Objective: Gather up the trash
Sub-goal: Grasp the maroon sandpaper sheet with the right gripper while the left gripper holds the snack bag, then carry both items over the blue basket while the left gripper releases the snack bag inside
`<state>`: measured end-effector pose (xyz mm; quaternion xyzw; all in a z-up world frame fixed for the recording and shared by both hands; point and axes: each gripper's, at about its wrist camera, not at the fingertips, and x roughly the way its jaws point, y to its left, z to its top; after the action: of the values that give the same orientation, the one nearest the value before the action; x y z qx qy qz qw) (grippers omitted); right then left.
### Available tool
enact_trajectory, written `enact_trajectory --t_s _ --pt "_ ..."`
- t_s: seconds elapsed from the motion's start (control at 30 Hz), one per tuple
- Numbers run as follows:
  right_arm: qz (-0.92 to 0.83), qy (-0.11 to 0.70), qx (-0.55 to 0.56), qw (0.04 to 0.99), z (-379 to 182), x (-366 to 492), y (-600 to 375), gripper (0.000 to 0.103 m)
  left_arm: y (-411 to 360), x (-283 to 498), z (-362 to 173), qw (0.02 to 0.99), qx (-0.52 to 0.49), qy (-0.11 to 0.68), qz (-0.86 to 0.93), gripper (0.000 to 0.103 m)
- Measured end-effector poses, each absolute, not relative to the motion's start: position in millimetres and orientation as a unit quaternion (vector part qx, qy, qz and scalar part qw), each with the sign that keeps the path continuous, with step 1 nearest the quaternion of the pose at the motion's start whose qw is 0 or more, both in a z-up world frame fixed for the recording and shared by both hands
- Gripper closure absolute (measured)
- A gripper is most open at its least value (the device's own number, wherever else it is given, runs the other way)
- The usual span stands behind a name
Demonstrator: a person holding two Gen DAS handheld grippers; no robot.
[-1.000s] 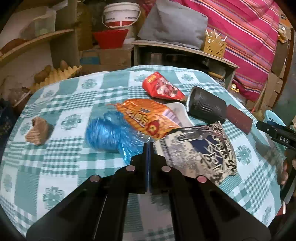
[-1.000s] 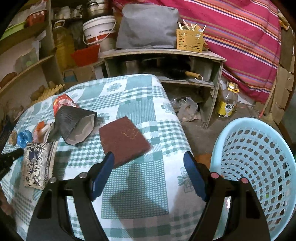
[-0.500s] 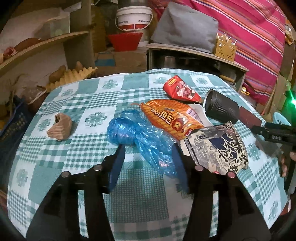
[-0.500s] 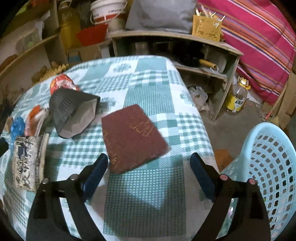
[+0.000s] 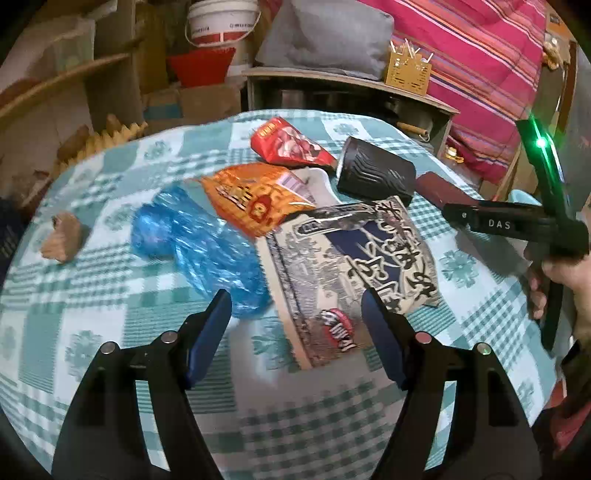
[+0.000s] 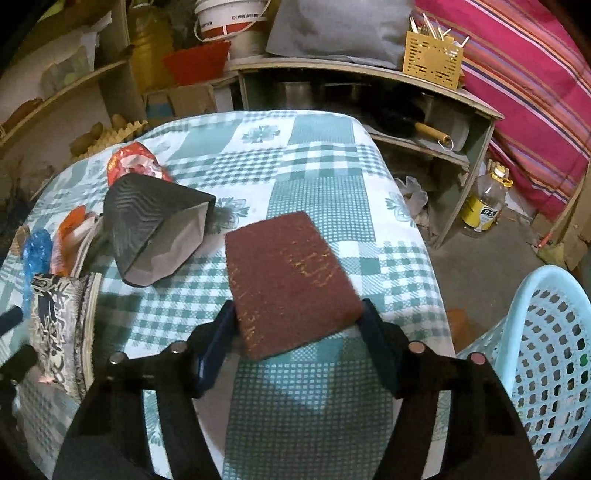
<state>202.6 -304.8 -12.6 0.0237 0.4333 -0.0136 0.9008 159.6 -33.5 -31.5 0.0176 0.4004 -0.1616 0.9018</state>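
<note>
Trash lies on a green checked tablecloth (image 5: 110,317): a crumpled blue plastic bag (image 5: 199,243), an orange snack wrapper (image 5: 255,192), a red snack packet (image 5: 288,146), a black pouch (image 5: 373,173), a black-and-white patterned bag (image 5: 351,266) and a brown crumpled scrap (image 5: 62,236). My left gripper (image 5: 295,332) is open, just in front of the blue bag and patterned bag. My right gripper (image 6: 299,343) is open, its fingers on either side of the near end of a maroon scouring pad (image 6: 288,277). The black pouch (image 6: 155,225) lies left of the pad.
A light blue perforated basket (image 6: 546,354) stands on the floor right of the table. Behind the table are a low wooden shelf (image 6: 369,74), a white bucket (image 5: 221,22), a red bowl and a striped pink cloth. A plastic bottle (image 6: 484,199) stands on the floor.
My left gripper opened from shut and pulled back from the blue bag, shifting right. My right gripper moved forward until its fingers straddle the maroon pad.
</note>
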Motion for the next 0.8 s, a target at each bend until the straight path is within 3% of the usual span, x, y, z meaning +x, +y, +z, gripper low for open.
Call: enact_trajectory --t_s 0.17,0.27,0.3,0.43,0.57,0.8 --pt "-0.031 0.422 0.006 0.906 -7.7 188.2 -312.4 0.037 -39.6 159.8 -35.6 0.891 -0.002 0.415 -0.183 0.037" --pt "-0.036 0.411 0.011 0.911 -2.9 177.2 -319.8 0.037 -44.2 162.1 -39.0 0.884 -0.007 0.424 -0.197 0.05" --pt "-0.038 0.408 0.012 0.912 -1.2 173.2 -321.6 0.037 -45.6 163.5 -41.0 0.881 -0.008 0.429 -0.199 0.061" --pt "-0.041 0.396 0.013 0.917 3.6 160.3 -329.2 0.037 -51.9 166.8 -44.3 0.879 0.003 0.433 -0.198 0.083" --pt "-0.04 0.38 0.02 0.924 11.5 143.0 -335.6 0.037 -60.9 167.0 -44.6 0.879 0.009 0.431 -0.205 0.09" --pt "-0.047 0.34 0.039 0.938 31.4 106.9 -360.2 0.037 -72.3 158.4 -28.6 0.895 0.012 0.397 -0.203 0.093"
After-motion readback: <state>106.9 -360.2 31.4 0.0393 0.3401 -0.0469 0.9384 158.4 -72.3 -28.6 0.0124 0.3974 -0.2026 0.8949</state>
